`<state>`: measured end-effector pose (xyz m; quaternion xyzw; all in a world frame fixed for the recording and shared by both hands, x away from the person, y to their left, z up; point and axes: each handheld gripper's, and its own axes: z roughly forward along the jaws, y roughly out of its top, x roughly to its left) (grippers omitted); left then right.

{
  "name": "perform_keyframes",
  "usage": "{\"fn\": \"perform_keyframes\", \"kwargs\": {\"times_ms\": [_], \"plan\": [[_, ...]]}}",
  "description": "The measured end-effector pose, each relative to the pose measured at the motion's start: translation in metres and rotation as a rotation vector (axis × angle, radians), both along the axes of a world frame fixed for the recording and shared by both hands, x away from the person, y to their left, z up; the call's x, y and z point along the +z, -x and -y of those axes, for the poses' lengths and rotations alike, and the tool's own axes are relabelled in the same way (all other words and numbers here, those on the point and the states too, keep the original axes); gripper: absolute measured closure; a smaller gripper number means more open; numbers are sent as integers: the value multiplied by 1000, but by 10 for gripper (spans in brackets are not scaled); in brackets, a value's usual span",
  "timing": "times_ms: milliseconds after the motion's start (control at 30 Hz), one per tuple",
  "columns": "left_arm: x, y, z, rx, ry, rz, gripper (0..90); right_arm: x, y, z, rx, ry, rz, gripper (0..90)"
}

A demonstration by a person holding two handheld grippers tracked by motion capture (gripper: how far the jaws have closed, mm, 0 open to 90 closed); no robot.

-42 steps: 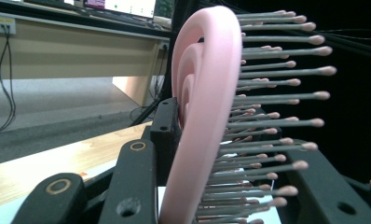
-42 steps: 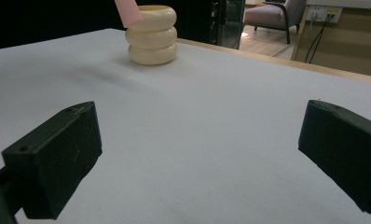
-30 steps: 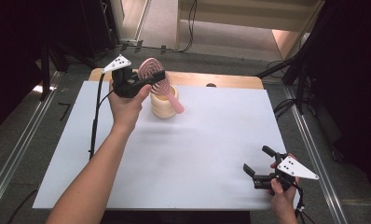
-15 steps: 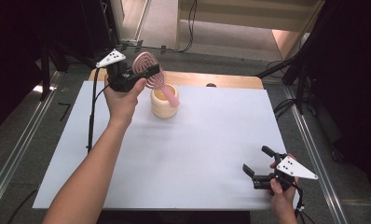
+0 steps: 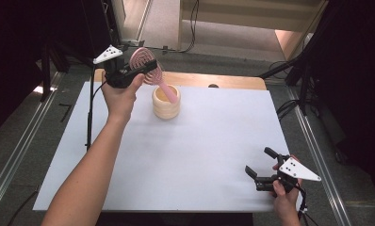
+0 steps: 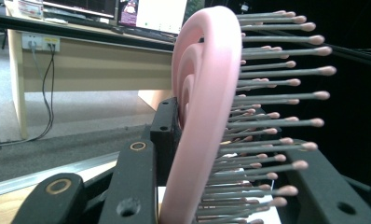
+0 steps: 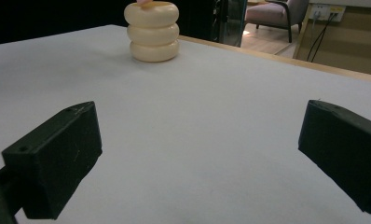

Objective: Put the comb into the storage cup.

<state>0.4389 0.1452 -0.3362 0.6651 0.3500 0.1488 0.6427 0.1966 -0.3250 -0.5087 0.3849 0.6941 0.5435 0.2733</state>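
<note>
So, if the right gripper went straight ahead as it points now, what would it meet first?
Probably the cream holder; the white table top between looks free. The right gripper has open jaws; depth is unclear.

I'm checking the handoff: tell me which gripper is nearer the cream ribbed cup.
Left. The left gripper holds the pink hairbrush just above and beside the cream ribbed cup, handle tip in its mouth. The right gripper rests open at the table's near right corner, far away.
</note>
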Motion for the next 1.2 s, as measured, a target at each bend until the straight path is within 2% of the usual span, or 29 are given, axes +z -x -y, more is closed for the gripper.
{"fn": "perform_keyframes", "kwargs": {"times_ms": [233, 300, 367, 400, 800, 1000, 1200], "plan": [[0, -3, -3, 19, -9, 2, 634, 0, 0, 0, 0, 1, 0, 0], [-1, -6, -5, 22, 14, -4, 634, 0, 0, 0, -1, 1, 0, 0], [-1, -6, -5, 23, 18, 2, 634, 0, 0, 0, -1, 0, -1, 0], [0, -7, -4, 30, 4, 10, 634, 0, 0, -1, -2, 0, -1, 0], [-6, -15, -6, 63, -7, -5, 634, 0, 0, 0, 2, 1, -1, 0], [-12, -18, -3, 68, -32, -12, 634, 0, 0, 0, 2, 1, 0, 0], [-15, -20, -1, 69, -38, -15, 634, 0, 0, 0, 1, 1, 1, 0]]}}
